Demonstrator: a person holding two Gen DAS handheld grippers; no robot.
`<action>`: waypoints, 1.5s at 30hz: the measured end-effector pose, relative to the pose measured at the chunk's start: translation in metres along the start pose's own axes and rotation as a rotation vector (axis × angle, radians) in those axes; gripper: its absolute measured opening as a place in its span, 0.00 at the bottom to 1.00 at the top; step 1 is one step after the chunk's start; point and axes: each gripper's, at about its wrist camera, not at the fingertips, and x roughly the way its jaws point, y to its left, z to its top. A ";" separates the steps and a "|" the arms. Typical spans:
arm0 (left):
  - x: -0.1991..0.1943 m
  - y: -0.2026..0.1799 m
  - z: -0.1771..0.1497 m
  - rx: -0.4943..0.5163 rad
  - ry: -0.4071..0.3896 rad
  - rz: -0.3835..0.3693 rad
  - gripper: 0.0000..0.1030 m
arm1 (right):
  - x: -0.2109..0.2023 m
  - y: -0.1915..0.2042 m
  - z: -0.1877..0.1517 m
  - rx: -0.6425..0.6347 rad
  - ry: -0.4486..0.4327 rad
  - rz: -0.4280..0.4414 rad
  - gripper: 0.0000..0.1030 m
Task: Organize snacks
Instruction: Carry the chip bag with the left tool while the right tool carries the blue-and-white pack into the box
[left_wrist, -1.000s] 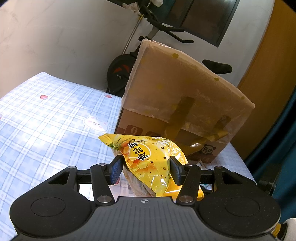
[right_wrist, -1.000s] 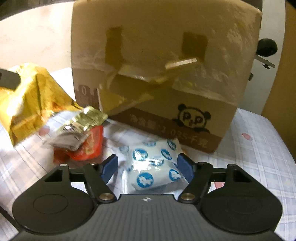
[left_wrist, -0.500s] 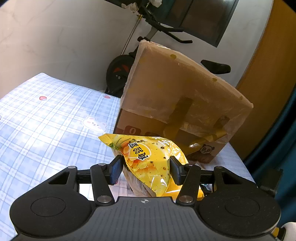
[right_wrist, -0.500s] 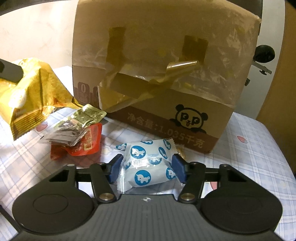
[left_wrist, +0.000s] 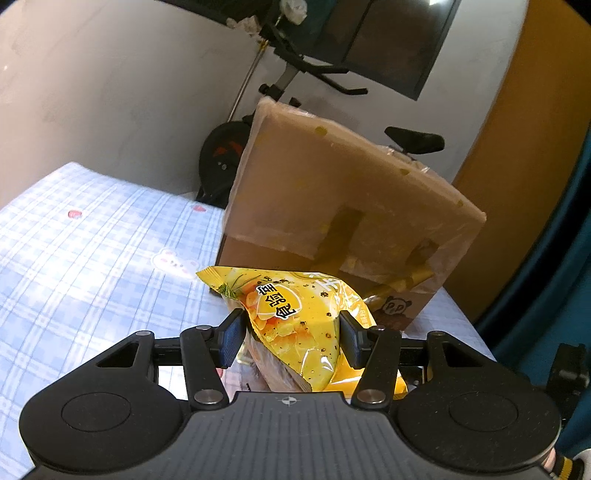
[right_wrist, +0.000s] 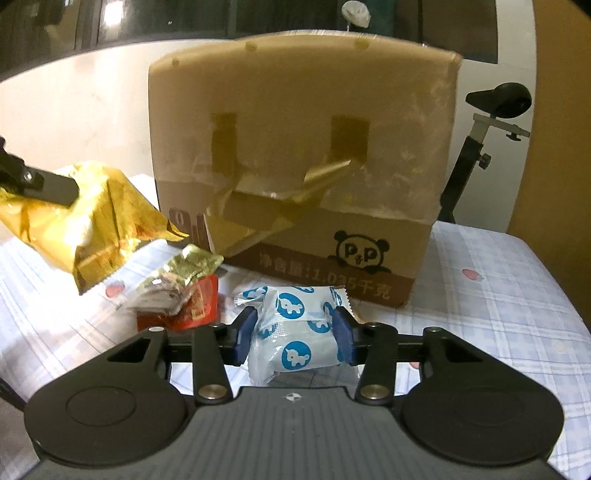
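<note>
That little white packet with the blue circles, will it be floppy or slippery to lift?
The white packet looks puffed and crinkly, so it is probably light and gives under the pads. Its glossy film may be a bit slippery. The right gripper has just been closing its jaws on the packet, which bulges between them, so it likely holds without crushing.

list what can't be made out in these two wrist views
- Inside of the tall brown cardboard box: both views, hidden by its taped flap.
- Lower part of the yellow snack bag: left wrist view, behind the left gripper body.
- Red packet: right wrist view, mostly under the silver-green foil sachet; print unreadable.
- Underside of the white pouch with blue circles: right gripper body covers it.
</note>
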 end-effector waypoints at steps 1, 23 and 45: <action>-0.001 0.000 0.001 0.009 -0.007 -0.002 0.55 | -0.003 -0.001 0.001 0.005 -0.008 0.002 0.46; -0.042 -0.066 0.105 0.253 -0.304 -0.157 0.55 | -0.085 -0.029 0.120 -0.006 -0.367 0.028 0.44; 0.134 -0.107 0.186 0.370 -0.095 -0.017 0.66 | 0.028 -0.033 0.189 -0.074 -0.279 -0.054 0.28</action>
